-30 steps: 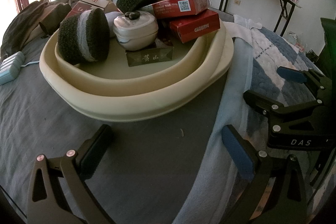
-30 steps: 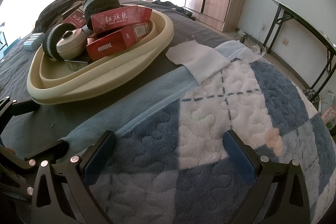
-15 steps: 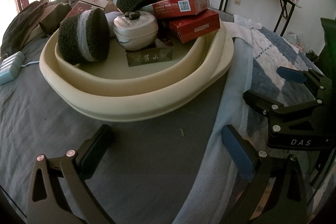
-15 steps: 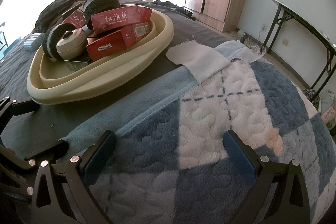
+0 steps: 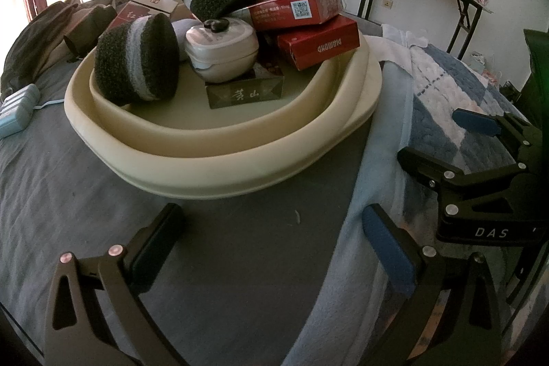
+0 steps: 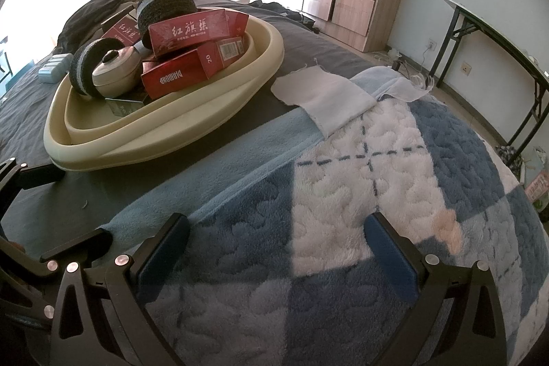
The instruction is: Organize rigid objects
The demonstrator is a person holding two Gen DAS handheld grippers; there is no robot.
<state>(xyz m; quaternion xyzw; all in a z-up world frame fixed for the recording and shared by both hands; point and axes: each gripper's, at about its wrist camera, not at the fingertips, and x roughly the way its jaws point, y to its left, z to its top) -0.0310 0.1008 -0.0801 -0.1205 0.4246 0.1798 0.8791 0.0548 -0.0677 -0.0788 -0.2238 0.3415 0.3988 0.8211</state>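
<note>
on the grey bed sheet (image 5: 68,194), the left gripper (image 5: 271,239) hovers with its jaws spread and empty, just short of the cream basin (image 5: 219,156). the basin holds two dark scouring pads (image 5: 137,64), a small lidded pot (image 5: 223,52), a dark box (image 5: 245,91) under it and red boxes (image 5: 319,42) stacked at the right side. further right, the right gripper (image 6: 274,249) hangs over the blue checked blanket (image 6: 394,187), jaws spread wide, pinching nothing, well apart from the basin.

A bed with a grey sheet (image 5: 85,194) carries a cream basin (image 5: 219,156), a blue-and-white checked blanket (image 6: 377,194), a white cloth (image 6: 326,98), a pale blue case (image 5: 15,112) and dark clothing (image 5: 44,33).
</note>
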